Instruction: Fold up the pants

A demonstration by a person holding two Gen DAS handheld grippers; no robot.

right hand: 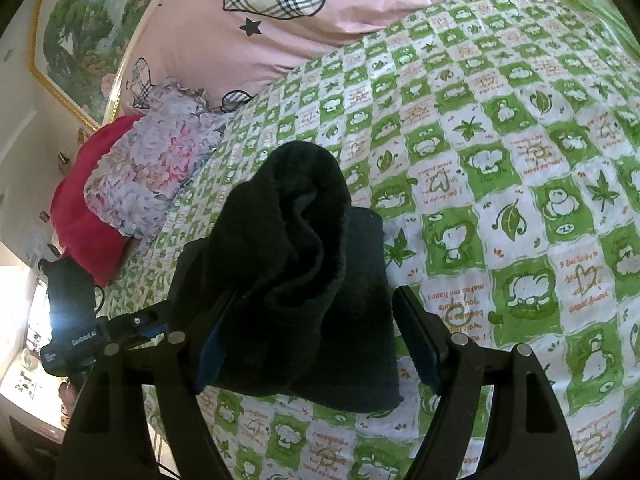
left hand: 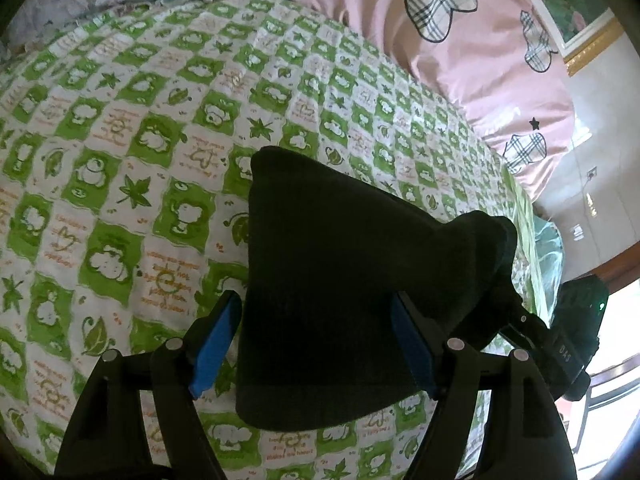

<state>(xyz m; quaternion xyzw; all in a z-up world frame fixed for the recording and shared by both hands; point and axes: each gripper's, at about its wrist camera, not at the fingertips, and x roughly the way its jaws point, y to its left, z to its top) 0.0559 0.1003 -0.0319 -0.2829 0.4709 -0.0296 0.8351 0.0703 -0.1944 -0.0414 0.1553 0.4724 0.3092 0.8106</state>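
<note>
The black fleece pants (left hand: 332, 264) lie folded in a thick bundle on the green-and-white checked bedsheet (left hand: 120, 160). My left gripper (left hand: 316, 344) is open, its blue pads (left hand: 212, 348) standing on either side of the bundle. In the right wrist view the pants (right hand: 304, 280) bulge upward in a rolled hump. My right gripper (right hand: 316, 344) is open around the bundle, with its left pad against the cloth. The right gripper also shows at the right edge of the left wrist view (left hand: 560, 340). Whether the pants rest fully on the bed is unclear.
A pink duvet (left hand: 460, 40) with plaid hearts lies at the head of the bed. A floral pillow (right hand: 152, 168) and a red cushion (right hand: 84, 216) sit at the bed's left side. A framed picture (right hand: 80, 32) hangs on the wall. The bed edge runs near the pants (left hand: 536, 240).
</note>
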